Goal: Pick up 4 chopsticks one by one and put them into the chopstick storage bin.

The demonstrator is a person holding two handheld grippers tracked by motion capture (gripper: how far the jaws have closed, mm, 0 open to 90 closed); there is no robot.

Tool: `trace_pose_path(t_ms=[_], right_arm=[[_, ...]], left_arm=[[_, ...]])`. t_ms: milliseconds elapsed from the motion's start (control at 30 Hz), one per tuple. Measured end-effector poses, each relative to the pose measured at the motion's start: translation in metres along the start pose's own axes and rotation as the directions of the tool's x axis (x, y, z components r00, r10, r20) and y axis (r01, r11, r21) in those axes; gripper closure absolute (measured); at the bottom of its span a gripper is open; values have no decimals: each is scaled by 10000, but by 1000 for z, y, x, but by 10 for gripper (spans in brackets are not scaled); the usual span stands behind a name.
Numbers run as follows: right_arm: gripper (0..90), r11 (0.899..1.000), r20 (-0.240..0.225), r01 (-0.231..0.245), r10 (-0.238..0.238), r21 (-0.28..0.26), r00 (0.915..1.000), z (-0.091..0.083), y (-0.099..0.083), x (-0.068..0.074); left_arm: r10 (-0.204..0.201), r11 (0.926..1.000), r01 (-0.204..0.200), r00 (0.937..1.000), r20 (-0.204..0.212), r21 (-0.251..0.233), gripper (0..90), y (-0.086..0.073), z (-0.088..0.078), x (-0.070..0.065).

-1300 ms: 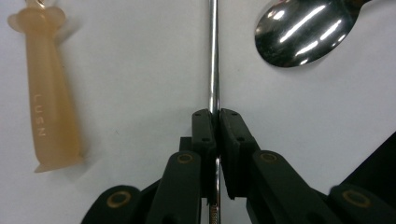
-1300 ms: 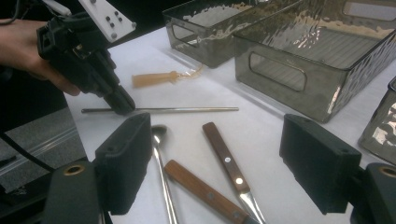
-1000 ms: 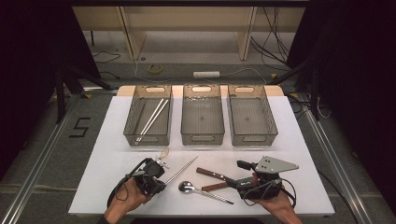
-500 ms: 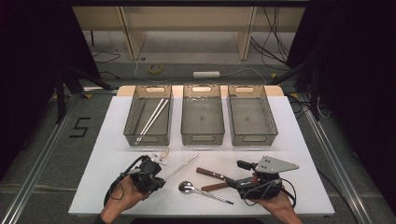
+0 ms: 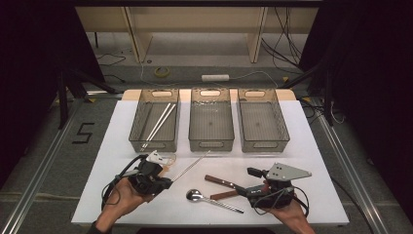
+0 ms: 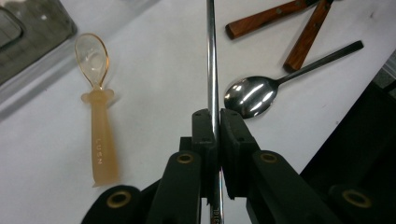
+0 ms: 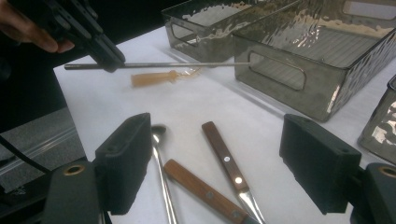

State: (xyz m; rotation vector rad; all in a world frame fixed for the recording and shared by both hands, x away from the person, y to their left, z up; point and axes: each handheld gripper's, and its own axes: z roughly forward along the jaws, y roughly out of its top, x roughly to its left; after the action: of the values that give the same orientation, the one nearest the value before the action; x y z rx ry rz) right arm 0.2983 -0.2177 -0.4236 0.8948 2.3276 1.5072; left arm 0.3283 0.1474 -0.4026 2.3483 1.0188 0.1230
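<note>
- your left tool (image 6: 215, 122) is clamped on a thin metal chopstick (image 6: 210, 56), gripped near one end; the rod (image 5: 191, 166) sits clear of the white bench (image 5: 311, 146), running out toward the middle bin (image 5: 211, 119).
- tiny stamped characters show on the chopstick's near end in the left gripper view, too small to read.
- just beside it on the bench lies an amber plastic spoon (image 6: 99, 116) with raised letters on its handle that seem to read "lusn".
- a steel spoon (image 5: 213, 200) and two wooden-handled knives (image 5: 225, 187) lie between your hands.
- your right tool (image 7: 224, 163) stands with its jaws wide apart over those knives, holding nothing.
- the left bin (image 5: 156, 122) holds two pale chopsticks (image 5: 159, 124); the right bin (image 5: 262, 119) stands beside the middle one.
- a "5" (image 5: 84, 132) is marked on the floor left of the bench.
</note>
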Motion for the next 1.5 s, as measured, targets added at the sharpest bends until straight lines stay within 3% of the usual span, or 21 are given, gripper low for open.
trace_pose_path(t_ms=[167, 367, 667, 1133, 1400, 1500], right_arm=[[265, 10000, 7, 1, -1, -28, 10000, 0, 0, 0], [264, 10000, 25, -38, 38, -29, 10000, 0, 0, -1], [264, 10000, 23, -64, 64, -38, 10000, 0, 0, -2], [264, 10000, 27, -78, 78, -32, 10000, 0, 0, -2], [264, 10000, 17, -80, 80, -33, 10000, 0, 0, -2], [264, 9999, 17, -104, 104, -53, 9999, 0, -1, -2]], left_arm=[[-145, 9994, 147, 9999, 79, -318, 844, 8, -4, 6], [-274, 9969, 261, 9995, -167, -741, 844, 22, -7, 20], [-939, 9839, 850, 9943, -498, -1569, 844, 40, -12, 50], [-1838, 9614, 1581, 9781, -978, -2254, 844, 59, -14, 96], [-2060, 9550, 1712, 9704, -1263, -2423, 844, 68, -15, 112], [-2246, 9503, 1852, 9645, -1391, -2503, 844, 72, -12, 121]])
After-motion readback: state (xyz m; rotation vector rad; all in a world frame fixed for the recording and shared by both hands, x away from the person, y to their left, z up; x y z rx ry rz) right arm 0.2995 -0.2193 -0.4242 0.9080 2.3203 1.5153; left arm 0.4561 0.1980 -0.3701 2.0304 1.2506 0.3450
